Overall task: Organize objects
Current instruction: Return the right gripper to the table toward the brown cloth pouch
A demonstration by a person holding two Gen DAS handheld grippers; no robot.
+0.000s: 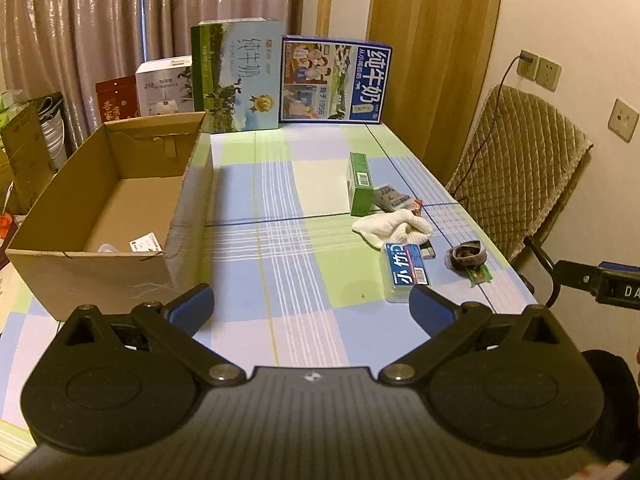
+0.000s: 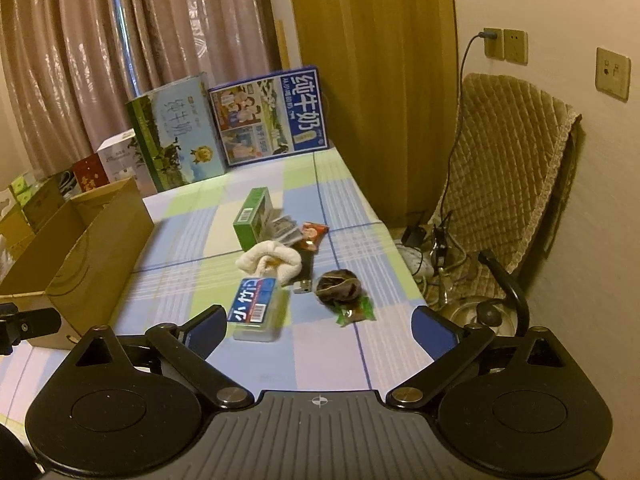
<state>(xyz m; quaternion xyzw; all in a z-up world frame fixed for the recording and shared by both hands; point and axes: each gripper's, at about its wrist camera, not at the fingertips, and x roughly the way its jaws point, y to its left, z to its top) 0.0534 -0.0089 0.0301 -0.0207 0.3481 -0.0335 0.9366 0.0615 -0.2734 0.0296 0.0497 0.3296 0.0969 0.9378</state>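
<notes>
Both tools, left [image 1: 311, 307] and right [image 2: 320, 328], are held wide and empty above the checked desk [image 1: 280, 280]. If gripped off-centre, the clear plastic toothpick box [image 2: 256, 312] could be knocked into the white rolled cloth [image 2: 276, 264] touching it.

**Free room around the cardboard box**

The cardboard box [image 1: 108, 216] stands open on the left part of the table [image 1: 280, 240], and nothing covers its top. To the right of the box a wide strip of tablecloth is bare. Further right of the box, near the table edge, lie close together a green carton [image 1: 360, 184], a white cloth [image 1: 394, 230], a clear plastic case [image 1: 406, 272] and a dark pouch [image 1: 466, 256]. Behind the box two milk cartons [image 1: 236, 76] stand upright as a wall. Beyond the table's right edge a padded chair [image 1: 516, 176] narrows the passage.
</notes>
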